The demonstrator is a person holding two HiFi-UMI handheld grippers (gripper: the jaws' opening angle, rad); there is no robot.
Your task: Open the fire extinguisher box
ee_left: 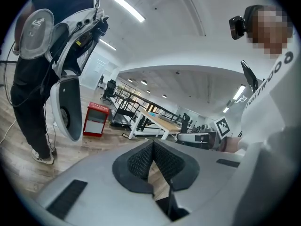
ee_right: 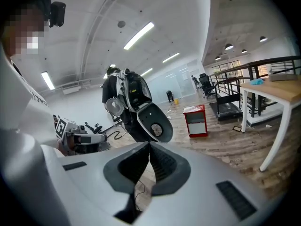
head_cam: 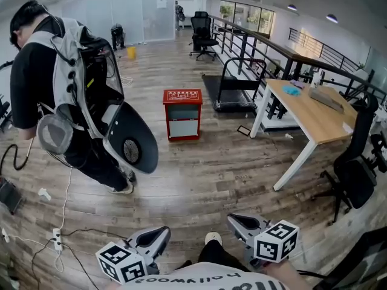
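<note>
The red fire extinguisher box [head_cam: 182, 113] stands on the wooden floor, well ahead of me, with its lid down and a pale front panel. It also shows small in the left gripper view as the red box [ee_left: 96, 119] and in the right gripper view as the red box [ee_right: 195, 121]. My left gripper [head_cam: 162, 232] and right gripper [head_cam: 234, 220] are held low near my body, far from the box. Both are shut with nothing between their jaws; the left gripper [ee_left: 153, 145] and right gripper [ee_right: 149, 146] show their pads touching.
A person [head_cam: 66, 95] wearing a bulky backpack rig stands left of the box. A wooden desk [head_cam: 311, 110] and black office chairs [head_cam: 357, 174] are at the right, a treadmill [head_cam: 233, 89] behind the box. Cables [head_cam: 60, 222] lie on the floor at left.
</note>
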